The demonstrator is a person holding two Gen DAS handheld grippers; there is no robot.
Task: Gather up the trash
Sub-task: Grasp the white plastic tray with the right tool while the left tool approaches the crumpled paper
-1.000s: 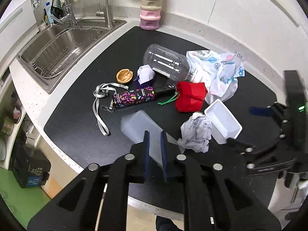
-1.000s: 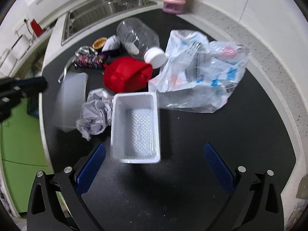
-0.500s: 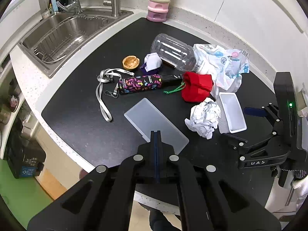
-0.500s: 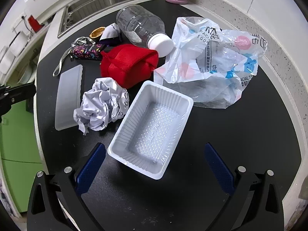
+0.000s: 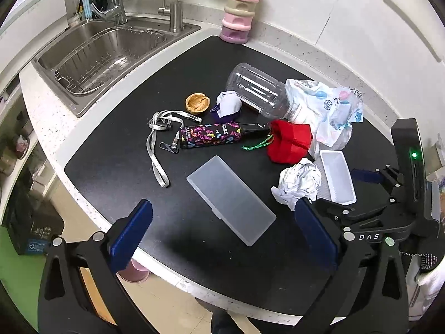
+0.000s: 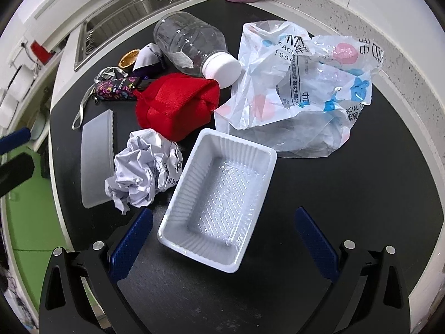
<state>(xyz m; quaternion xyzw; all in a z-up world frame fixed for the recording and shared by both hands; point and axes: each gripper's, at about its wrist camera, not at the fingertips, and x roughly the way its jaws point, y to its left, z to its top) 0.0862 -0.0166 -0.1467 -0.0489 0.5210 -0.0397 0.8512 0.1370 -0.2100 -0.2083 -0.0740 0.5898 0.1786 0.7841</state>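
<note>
My left gripper (image 5: 222,208) hangs over the black mat's near edge, its jaws opening wide with nothing pressed between them. A frosted plastic lid (image 5: 230,199) lies flat on the mat just beyond its fingers. My right gripper (image 6: 224,217) stands open above a white plastic tray (image 6: 219,203), not touching it. Crumpled paper (image 6: 144,172) lies left of the tray. Behind it are a printed plastic bag (image 6: 306,91) and a clear bottle (image 6: 192,44) on its side.
A red pouch (image 5: 289,142), a patterned case (image 5: 210,137), a grey lanyard (image 5: 157,144) and a walnut shell (image 5: 197,103) lie mid-mat. A steel sink (image 5: 105,53) sits far left. A pink stacked container (image 5: 239,8) stands at the wall.
The left jaws have gone from shut to wide open. In the right wrist view the tray now lies more slantwise as that gripper rolled. Nothing on the mat was picked up.
</note>
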